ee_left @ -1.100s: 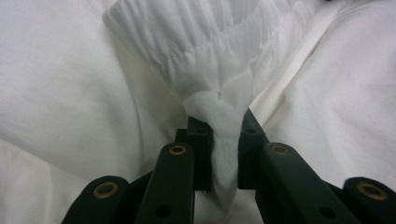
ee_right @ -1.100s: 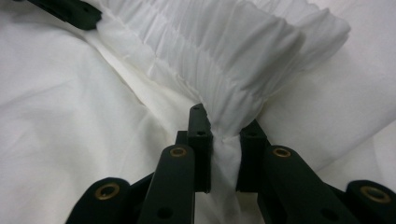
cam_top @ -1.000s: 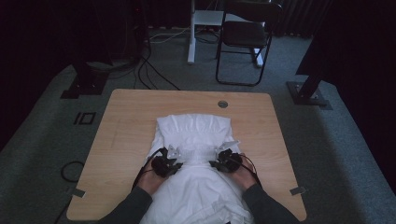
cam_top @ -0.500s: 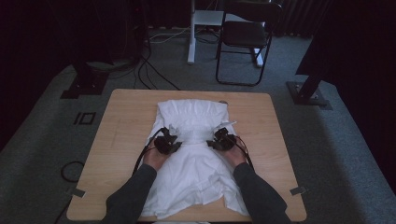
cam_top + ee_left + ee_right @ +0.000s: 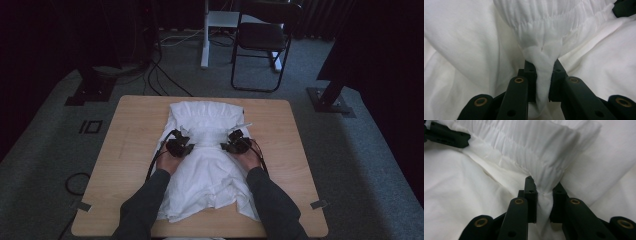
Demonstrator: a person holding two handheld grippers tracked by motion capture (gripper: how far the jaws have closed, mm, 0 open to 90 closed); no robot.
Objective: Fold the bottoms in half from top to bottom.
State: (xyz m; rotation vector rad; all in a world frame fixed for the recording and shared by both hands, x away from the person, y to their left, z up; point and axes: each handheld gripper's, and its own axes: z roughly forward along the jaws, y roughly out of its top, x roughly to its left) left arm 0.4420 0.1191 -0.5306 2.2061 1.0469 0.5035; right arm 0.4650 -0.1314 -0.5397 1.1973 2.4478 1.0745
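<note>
Garment, white gathered cotton (image 5: 210,155), spread on light wooden table (image 5: 130,150); left gripper (image 5: 544,75) and right gripper (image 5: 544,195) each clamped on its smocked band.

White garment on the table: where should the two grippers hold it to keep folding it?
Probably at the gathered band, one pinch toward each end, coming from the person's side. The garment lies flat with that ribbed band running crosswise, and its bunched cloth fills the jaws. The left gripper and right gripper are already shut on it there.
</note>
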